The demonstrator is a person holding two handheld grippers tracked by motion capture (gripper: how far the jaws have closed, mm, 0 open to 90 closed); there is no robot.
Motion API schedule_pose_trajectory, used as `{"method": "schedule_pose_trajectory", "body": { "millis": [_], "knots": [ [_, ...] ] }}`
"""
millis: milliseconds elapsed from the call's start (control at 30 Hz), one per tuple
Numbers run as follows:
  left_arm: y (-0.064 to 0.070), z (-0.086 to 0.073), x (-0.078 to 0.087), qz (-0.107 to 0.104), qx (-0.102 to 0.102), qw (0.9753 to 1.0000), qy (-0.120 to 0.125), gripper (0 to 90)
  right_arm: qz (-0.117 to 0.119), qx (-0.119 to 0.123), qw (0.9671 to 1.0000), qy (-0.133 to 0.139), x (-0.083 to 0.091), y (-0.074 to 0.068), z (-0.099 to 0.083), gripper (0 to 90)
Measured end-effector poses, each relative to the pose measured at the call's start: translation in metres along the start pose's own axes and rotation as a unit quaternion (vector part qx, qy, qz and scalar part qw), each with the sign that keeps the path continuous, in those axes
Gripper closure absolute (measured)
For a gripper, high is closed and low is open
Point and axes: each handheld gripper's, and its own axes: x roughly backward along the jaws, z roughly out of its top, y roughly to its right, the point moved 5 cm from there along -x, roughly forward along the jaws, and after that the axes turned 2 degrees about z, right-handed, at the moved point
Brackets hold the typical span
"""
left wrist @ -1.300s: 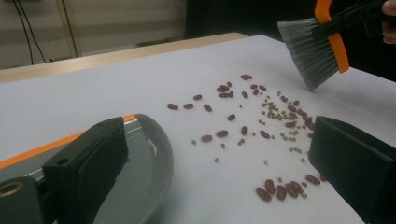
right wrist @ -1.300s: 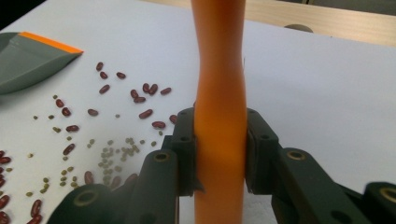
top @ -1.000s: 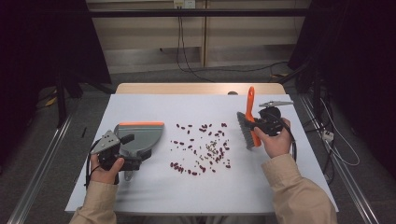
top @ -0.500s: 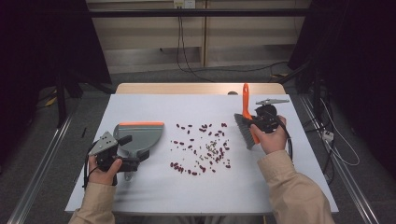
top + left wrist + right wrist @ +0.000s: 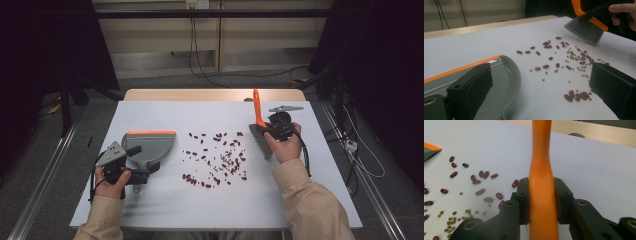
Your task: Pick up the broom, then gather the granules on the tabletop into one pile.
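Note:
A grey dustpan point(image 5: 150, 146) with an orange lip lies at the table's left. My left gripper point(image 5: 140, 172) is at its near end. In the left gripper view this gripper point(image 5: 540, 75) stands open, its left jaw over the dustpan point(image 5: 506, 82) and its right jaw out over the table. Red beans and small green beans point(image 5: 216, 157) lie scattered across the middle. To their right, my right gripper point(image 5: 272, 131) is shut on the orange handle point(image 5: 540, 157) of a brush point(image 5: 260, 140). The grey bristles point(image 5: 585, 28) hang just beyond the beans.
The white tabletop point(image 5: 200, 210) has a wooden strip point(image 5: 210, 95) along its far edge. Metal rails run along the floor on both sides, and cables point(image 5: 200, 60) hang behind the table.
My right gripper has carried the brush a little to the left, toward the beans. My left gripper has drawn back slightly toward the near edge. The dustpan has barely moved.

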Motion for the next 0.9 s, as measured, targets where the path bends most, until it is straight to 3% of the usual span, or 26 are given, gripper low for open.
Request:
{"method": "schedule_pose_trajectory", "body": {
  "millis": [233,767,900],
  "knots": [
    [0.0,0.001,0.001,-0.001,0.001,1.0,0.003,4.6,-0.001,0.007,1.0,-0.001,-0.002,-0.004,0.0,70.0],
    [-0.001,0.0,0.003,0.001,0.002,1.0,0.003,4.6,0.002,0.013,0.9994,-0.032,0.003,-0.005,-0.01,66.6],
    [-0.001,0.0,0.002,0.0,0.003,1.0,0.003,4.6,-0.014,0.024,0.9982,-0.053,0.006,-0.006,-0.012,66.6]
  ]
}}
